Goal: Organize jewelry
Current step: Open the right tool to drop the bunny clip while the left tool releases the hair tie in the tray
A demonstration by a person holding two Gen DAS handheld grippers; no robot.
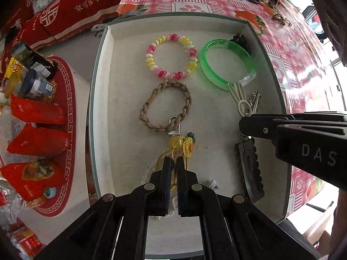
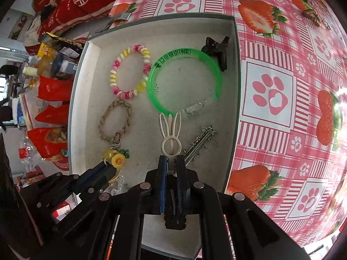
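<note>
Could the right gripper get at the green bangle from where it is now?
Probably not yet: the right gripper is shut on the rabbit clip, which lies between it and the green bangle. Free of that, the path looks open.

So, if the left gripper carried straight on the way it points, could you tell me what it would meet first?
The left gripper, shut on the yellow charm, points up the box. Its charm would probably first meet the braided bracelet, though depth is unclear.

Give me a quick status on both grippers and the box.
Left gripper shut on yellow flower charm. Right gripper shut on bunny clip. Both inside box; bracelets alongside, nothing blocking.
</note>
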